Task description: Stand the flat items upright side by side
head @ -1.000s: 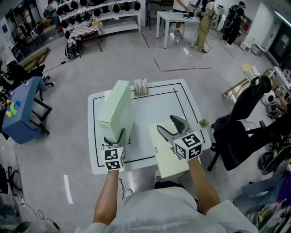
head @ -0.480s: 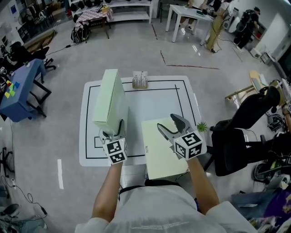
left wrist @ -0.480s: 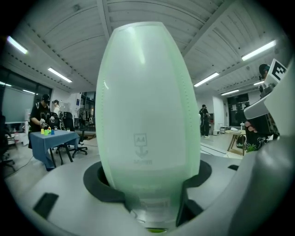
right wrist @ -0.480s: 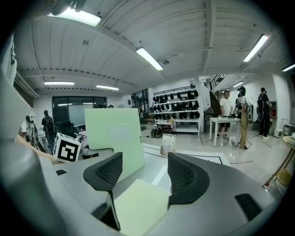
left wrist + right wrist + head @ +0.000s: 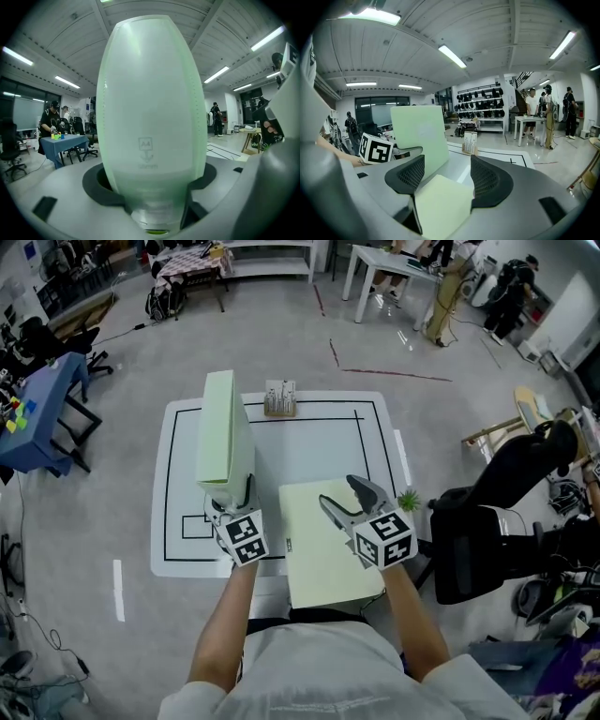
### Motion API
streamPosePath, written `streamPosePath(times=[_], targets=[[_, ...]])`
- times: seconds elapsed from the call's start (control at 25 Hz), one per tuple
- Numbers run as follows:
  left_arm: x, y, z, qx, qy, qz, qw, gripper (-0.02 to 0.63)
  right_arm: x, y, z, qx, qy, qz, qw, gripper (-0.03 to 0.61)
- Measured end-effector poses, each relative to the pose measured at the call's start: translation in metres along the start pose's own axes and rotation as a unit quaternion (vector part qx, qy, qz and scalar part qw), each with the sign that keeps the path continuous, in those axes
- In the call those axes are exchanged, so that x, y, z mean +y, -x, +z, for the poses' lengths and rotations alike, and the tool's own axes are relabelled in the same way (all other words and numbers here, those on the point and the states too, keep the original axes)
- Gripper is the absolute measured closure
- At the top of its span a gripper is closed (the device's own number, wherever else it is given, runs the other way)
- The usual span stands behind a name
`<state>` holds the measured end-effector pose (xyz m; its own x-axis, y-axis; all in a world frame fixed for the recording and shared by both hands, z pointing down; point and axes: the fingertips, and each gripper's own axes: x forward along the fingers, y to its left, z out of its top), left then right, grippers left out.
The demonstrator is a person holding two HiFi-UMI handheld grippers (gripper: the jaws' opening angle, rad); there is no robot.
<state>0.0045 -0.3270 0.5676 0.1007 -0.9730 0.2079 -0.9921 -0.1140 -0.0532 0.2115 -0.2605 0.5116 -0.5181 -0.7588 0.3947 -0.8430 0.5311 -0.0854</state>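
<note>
**A:** White worktop (image 5: 375,427), so why was the green box (image 5: 223,442) upright near its left edge?

**B:** It was set standing. The jaws of the left hand-held gripper (image 5: 230,502) had just been opening around it.

**A:** And the yellow box (image 5: 319,563)?

**B:** Flat at the near edge, clamped in the right hand-held gripper (image 5: 345,501), likely to stand alongside.

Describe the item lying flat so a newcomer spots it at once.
Find the white table with the black outline; look at its near right edge. A pale yellow-green file lies there, overhanging the edge, in the right gripper. Unlike the greener file upright beside it, it lies flat.
</note>
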Motion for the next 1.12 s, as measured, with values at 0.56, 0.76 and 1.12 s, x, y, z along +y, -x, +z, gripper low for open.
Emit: streamPosePath(times=[0.56,0.76,1.12], targets=[[0.004,0.049,-0.030,0.070,0.186,-0.038,0.9794,0.207,-0.029,0.026,-0.011,-0.014,-0.073,-0.002,0.997,0.251],[0.009,0.091,-0.041,0.080,0.185,-0.051,0.9781,0.209,-0.026,0.046,-0.018,-0.014,-0.082,-0.016,0.996,0.250],[-0.008,0.161,-0.012,0.020,0.213,-0.136,0.9674,0.210,0.006,0.107,-0.037,-0.001,-0.093,-0.036,0.995,0.249]])
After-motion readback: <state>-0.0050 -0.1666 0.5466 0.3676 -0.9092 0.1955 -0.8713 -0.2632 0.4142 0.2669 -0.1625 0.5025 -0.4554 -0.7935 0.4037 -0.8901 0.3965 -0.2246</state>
